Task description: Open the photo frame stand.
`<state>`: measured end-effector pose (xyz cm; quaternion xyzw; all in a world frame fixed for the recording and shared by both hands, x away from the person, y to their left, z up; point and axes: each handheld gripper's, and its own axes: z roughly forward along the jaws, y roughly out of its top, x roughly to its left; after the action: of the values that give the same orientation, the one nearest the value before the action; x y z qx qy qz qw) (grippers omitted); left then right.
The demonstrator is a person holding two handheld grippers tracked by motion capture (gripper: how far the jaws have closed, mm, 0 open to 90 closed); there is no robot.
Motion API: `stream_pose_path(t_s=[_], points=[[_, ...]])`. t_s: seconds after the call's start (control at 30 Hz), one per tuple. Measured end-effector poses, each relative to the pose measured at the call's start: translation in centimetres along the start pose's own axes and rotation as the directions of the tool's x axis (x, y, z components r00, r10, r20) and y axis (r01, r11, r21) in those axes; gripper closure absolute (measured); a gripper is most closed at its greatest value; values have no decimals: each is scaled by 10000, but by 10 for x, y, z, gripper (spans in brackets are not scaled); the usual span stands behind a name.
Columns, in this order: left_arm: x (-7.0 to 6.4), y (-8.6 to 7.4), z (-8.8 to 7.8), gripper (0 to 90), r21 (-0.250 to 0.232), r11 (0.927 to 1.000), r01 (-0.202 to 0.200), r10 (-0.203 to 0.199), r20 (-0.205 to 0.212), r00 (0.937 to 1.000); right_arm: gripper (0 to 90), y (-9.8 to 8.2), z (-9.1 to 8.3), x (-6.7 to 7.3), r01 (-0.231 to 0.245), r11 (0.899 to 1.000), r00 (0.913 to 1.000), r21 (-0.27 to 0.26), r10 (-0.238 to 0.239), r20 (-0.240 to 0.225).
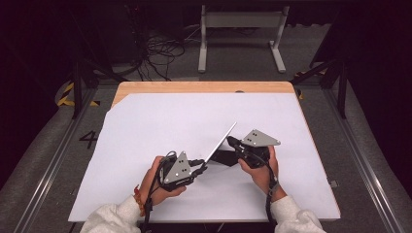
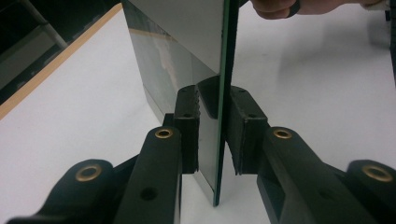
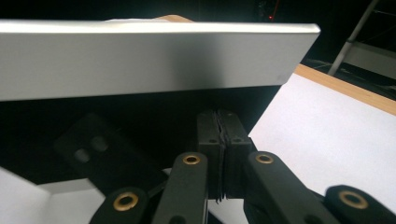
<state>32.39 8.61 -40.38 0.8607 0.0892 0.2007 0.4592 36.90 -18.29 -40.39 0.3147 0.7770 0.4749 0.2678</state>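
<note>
Two tools are at work, one in each hand, both low over the counter (image 1: 145, 121), whose white sheet is smooth and matte with a pale wooden edge at the far side. The left tool (image 1: 200, 167) is held on its side, its grey three-cornered plate facing up and its black jaws pointing toward the right tool. Its two ribbed pads (image 2: 187, 122) sit either side of a thin, flat mirror panel (image 1: 221, 142), with a slim gap visible on at least one side, so I cannot tell whether they press on it. The panel stands on edge between the two tools, glossy and hard, with a greenish glass rim, and rises slanting away from the left tool's tips toward the far side of the counter. The right tool (image 1: 232, 143) is gripped from below, with its plate tilted up. Its jaws are closed tight, pad against pad, on something thin and dark whose nature I cannot make out; just beyond its tips, the panel's pale upper edge spans across. One mirror panel and two sleeved forearms are in view.
</note>
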Motion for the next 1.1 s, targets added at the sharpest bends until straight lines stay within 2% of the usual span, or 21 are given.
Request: stream_pose_path(t_s=[0.07, 0.1, 0.17, 0.23, 0.3, 0.4, 0.43, 0.47, 0.53, 0.57, 0.63, 0.8, 0.97, 1.1], points=[[0, -1, -6, 721, 52, 9997, -218, 219, -158, 9996, 886, 0, -4, 2, 131, 9999, 9999, 3, -131, -6], [1, -1, -9, 681, 90, 9997, -218, 220, -213, 9995, 884, 0, -9, 3, 115, 9999, 9998, -56, -115, -139], [2, -3, -14, 684, -44, 9999, -144, 143, -157, 9998, 879, 0, -13, 3, -2, 9999, 9997, -106, 0, -257], [5, -6, -19, 686, -236, 9997, 33, -32, 47, 10000, 874, -1, -24, 2, -156, 9997, 9992, -174, 150, -378], [5, -7, -19, 699, -270, 9996, 115, -108, 266, 9996, 869, -1, -31, 3, -74, 9998, 9995, -172, 69, -322], [4, -8, -17, 770, -271, 9995, 139, -123, 572, 9983, 877, -1, -38, 7, -102, 9997, 9991, -218, 93, -410], [4, -8, -15, 785, -267, 9996, 126, -108, 649, 9978, 889, -1, -39, 9, -177, 9996, 9981, -223, 163, -587], [4, -8, -13, 799, -271, 9995, 150, -129, 767, 9970, 897, 0, -39, 10, -305, 9992, 9965, -250, 284, -789], [4, -6, -7, 793, -171, 9997, 187, -176, 637, 9978, 900, 3, -35, 14, -283, 9994, 9954, -187, 264, -925], [4, -6, -6, 793, -154, 9996, 240, -230, 584, 9980, 900, 4, -33, 16, -174, 9997, 9961, -195, 156, -863], [5, -7, -4, 804, -254, 9990, 369, -347, 822, 9960, 900, 6, -30, 18, -199, 9996, 9962, -198, 181, -850], [1, -5, -4, 798, -247, 9993, 269, -246, 907, 9956, 900, 8, -29, 16, -404, 9977, 9965, -541, 363, -754], [-7, -2, -2, 785, -273, 9996, 63, -34, 1053, 9944, 900, 7, -22, 13, -542, 9976, 9964, -424, 513, -679], [-7, -2, -1, 779, -358, 9992, 196, -157, 1067, 9942, 900, 6, -15, 13, -532, 9981, 9963, -314, 509, -693]])
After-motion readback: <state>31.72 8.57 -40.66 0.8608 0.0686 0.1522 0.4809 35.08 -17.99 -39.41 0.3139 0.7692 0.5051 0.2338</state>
